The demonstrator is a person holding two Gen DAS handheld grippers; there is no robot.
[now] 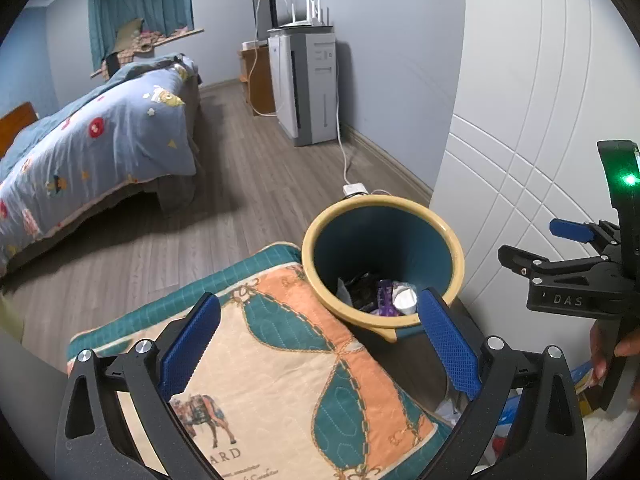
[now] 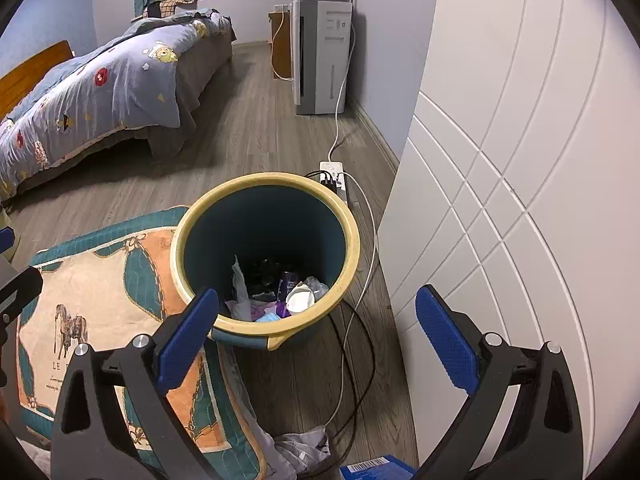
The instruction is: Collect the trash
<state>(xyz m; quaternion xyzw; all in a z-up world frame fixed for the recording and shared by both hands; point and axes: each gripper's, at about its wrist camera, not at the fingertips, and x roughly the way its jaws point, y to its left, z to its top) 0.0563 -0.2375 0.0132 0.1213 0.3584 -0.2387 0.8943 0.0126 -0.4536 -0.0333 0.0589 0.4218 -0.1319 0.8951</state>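
Both grippers (image 1: 318,344) (image 2: 316,338) wide over bin (image 2: 352,240)

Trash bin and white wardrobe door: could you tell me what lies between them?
Right wrist view: cables on the floor between trash bin and wardrobe door.

Both tools (image 1: 318,340) (image 2: 316,340) agape, empty.

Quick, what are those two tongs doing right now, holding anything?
Left tongs: open, holding nothing.
Right tongs: open, holding nothing, above the trash bin.
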